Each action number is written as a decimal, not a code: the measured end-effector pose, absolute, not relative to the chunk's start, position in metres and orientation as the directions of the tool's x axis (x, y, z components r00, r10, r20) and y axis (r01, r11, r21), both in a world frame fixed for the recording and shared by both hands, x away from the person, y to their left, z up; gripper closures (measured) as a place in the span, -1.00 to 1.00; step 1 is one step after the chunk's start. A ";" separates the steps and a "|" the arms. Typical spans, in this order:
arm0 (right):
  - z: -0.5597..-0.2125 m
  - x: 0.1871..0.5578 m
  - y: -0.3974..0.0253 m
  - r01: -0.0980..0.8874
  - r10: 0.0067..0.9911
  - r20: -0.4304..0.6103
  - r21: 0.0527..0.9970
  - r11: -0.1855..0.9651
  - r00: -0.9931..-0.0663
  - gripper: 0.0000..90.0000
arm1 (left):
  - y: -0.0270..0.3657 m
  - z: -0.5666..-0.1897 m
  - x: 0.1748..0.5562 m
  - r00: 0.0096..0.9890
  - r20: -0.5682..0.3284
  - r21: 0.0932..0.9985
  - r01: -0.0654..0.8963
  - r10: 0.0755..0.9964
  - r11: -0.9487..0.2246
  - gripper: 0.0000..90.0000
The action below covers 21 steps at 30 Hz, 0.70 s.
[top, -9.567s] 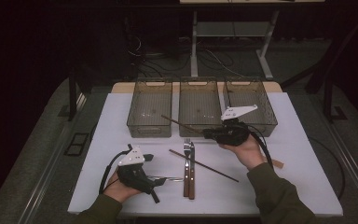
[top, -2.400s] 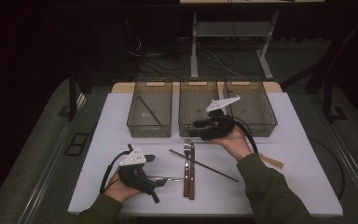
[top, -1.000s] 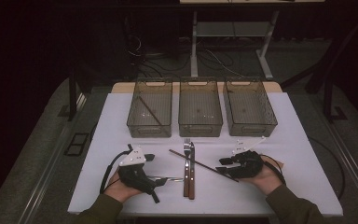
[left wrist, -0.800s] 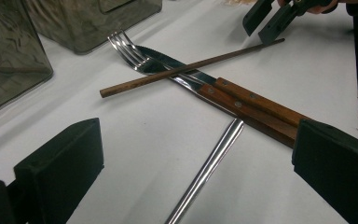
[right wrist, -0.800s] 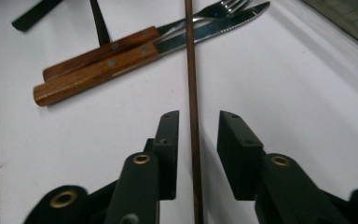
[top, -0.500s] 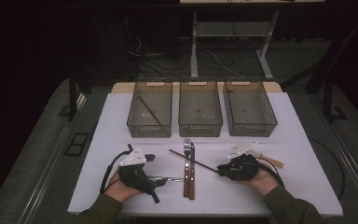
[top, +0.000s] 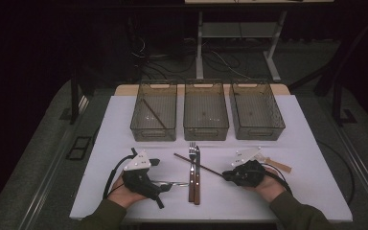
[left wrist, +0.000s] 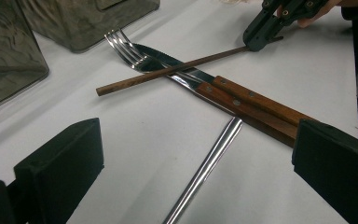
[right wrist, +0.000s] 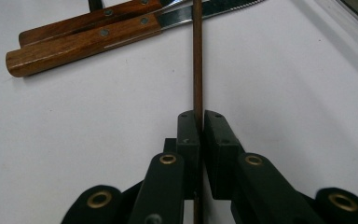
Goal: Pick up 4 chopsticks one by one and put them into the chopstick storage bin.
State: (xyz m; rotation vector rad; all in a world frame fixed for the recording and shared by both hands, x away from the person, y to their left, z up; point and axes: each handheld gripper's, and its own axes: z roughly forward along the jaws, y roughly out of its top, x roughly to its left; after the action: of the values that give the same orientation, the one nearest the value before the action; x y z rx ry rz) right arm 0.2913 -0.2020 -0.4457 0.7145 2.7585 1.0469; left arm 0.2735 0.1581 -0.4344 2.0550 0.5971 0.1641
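Observation:
A thin brown chopstick (top: 212, 170) (left wrist: 168, 71) (right wrist: 197, 56) lies slanted on the white table, its far part crossing a fork (top: 191, 152) (left wrist: 126, 49) and a knife (top: 197, 184) (left wrist: 261, 100) with wooden handles (right wrist: 84, 37). My right gripper (top: 225, 176) (right wrist: 198, 117), low on the table at the right, is shut on the chopstick's near end; it also appears in the left gripper view (left wrist: 265, 32). My left gripper (top: 161, 188) (left wrist: 196, 158) rests at the front left, open wide, with a steel utensil handle (top: 173, 183) (left wrist: 209, 165) lying between its jaws.
Three see-through bins stand in a row at the back: the left bin (top: 154, 113) holds another chopstick (top: 153, 114), beside it the middle bin (top: 206, 109) and right bin (top: 256, 109). A pale wooden stick (top: 279, 166) lies right of my right gripper.
My right gripper came down from over the bins to the table, slid a little left and shut on the chopstick's end. The left hand and gripper have stayed put.

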 end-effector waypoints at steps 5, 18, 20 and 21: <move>-0.446 0.291 -0.202 0.389 0.463 0.063 0.650 0.653 -0.884 0.90 | 0.158 -0.435 0.273 0.871 -0.123 0.836 0.348 0.475 -0.423 -0.97; -0.444 0.292 -0.202 0.403 0.470 0.076 0.645 0.650 -0.879 0.90 | 0.158 -0.434 0.273 0.873 -0.120 0.836 0.346 0.473 -0.426 -0.97; -0.444 0.293 -0.203 0.404 0.474 0.074 0.644 0.649 -0.878 0.90 | 0.158 -0.434 0.273 0.873 -0.119 0.836 0.345 0.473 -0.426 -0.97; -0.443 0.293 -0.203 0.409 0.476 0.079 0.645 0.645 -0.876 0.90 | 0.158 -0.434 0.273 0.873 -0.120 0.837 0.346 0.473 -0.425 -0.97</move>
State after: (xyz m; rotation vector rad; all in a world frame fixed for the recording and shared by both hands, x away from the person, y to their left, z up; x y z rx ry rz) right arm 0.2933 -0.2033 -0.4434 0.7442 2.7601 1.0456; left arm 0.2734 0.1578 -0.4343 2.0547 0.5945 0.1629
